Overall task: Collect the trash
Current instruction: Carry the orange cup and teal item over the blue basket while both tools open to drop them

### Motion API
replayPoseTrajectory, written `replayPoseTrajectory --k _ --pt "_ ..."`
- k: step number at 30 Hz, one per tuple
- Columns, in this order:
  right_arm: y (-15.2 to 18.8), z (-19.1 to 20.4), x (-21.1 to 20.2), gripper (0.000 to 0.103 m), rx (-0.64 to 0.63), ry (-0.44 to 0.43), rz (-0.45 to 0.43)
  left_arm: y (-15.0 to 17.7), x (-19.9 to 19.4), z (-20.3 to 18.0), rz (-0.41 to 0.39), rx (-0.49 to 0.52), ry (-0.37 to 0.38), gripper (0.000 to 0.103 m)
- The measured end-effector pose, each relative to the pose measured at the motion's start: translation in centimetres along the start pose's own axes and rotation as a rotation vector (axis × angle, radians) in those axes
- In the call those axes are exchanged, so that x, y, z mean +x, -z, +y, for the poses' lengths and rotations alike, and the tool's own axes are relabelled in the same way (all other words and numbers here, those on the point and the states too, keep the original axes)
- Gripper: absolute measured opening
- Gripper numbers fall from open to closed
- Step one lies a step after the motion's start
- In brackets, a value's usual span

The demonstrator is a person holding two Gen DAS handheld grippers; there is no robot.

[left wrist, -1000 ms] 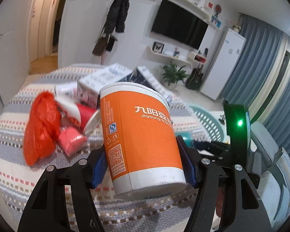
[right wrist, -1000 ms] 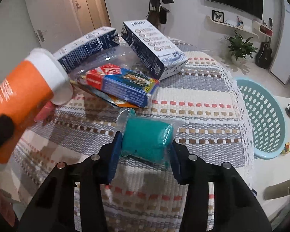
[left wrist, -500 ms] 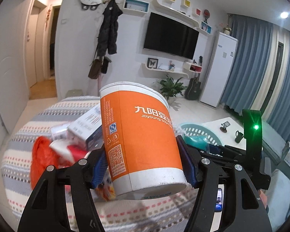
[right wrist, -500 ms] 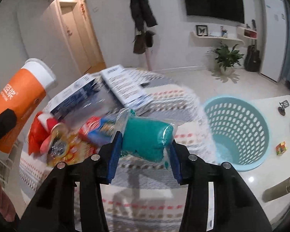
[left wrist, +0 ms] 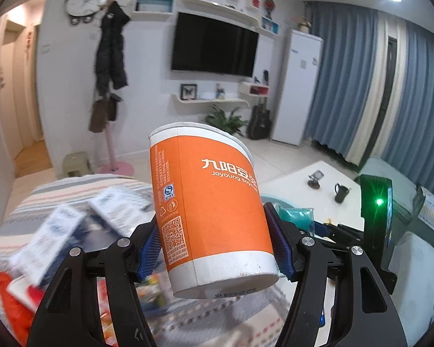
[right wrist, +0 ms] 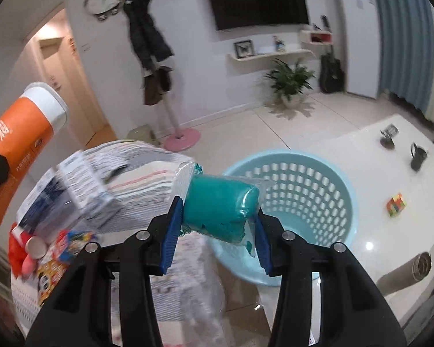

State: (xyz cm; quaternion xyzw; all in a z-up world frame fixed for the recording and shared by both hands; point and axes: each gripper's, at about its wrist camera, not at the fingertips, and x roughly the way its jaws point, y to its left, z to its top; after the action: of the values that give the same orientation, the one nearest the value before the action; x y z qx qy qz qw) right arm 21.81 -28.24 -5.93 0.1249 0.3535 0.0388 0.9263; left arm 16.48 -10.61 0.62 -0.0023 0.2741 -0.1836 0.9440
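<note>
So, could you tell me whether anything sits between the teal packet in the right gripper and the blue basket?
Nothing visible does. The teal packet, held by the right gripper, hangs near the blue basket, whose open mouth looks unobstructed.

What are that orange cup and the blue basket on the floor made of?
The orange cup looks like matte printed paperboard: a vertical seam and a rolled white rim show. The blue basket looks like smooth moulded plastic, its wall a regular grid of holes.

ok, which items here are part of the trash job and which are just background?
Job: orange cup in left gripper; teal packet in right gripper; blue basket; boxes on table.
Background: TV, mug, plant.
</note>
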Motion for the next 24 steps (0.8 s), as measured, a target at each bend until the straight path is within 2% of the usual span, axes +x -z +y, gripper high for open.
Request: replayPoseTrajectory --k 6,10,13,20,22,24 --pt "0.4 -4.4 3.9 0.042 0.09 0.06 0.084 1.3 7.5 -1.7 0.14 0.03 0.031 0.063" --pt "1.5 -6.6 6.4 0.043 0.123 0.115 0.139 2.2 12.0 -1.5 0.252 -0.015 0.103 0.063" --pt "2.3 -8.0 7.9 0.044 0.143 0.143 0.177 2.7 14.4 -1.6 0.303 -0.026 0.133 0.063" --pt "3.4 -9.6 9.9 0.045 0.173 0.176 0.237 4.2 16.0 -3.0 0.354 -0.01 0.179 0.067" --pt "3.4 -9.9 9.9 0.055 0.183 0.179 0.234 4.3 15.9 -3.1 0.341 -0.01 0.168 0.072" --pt "3.2 -10.1 9.6 0.06 0.19 0.182 0.226 4.3 15.8 -3.0 0.331 -0.017 0.169 0.075"
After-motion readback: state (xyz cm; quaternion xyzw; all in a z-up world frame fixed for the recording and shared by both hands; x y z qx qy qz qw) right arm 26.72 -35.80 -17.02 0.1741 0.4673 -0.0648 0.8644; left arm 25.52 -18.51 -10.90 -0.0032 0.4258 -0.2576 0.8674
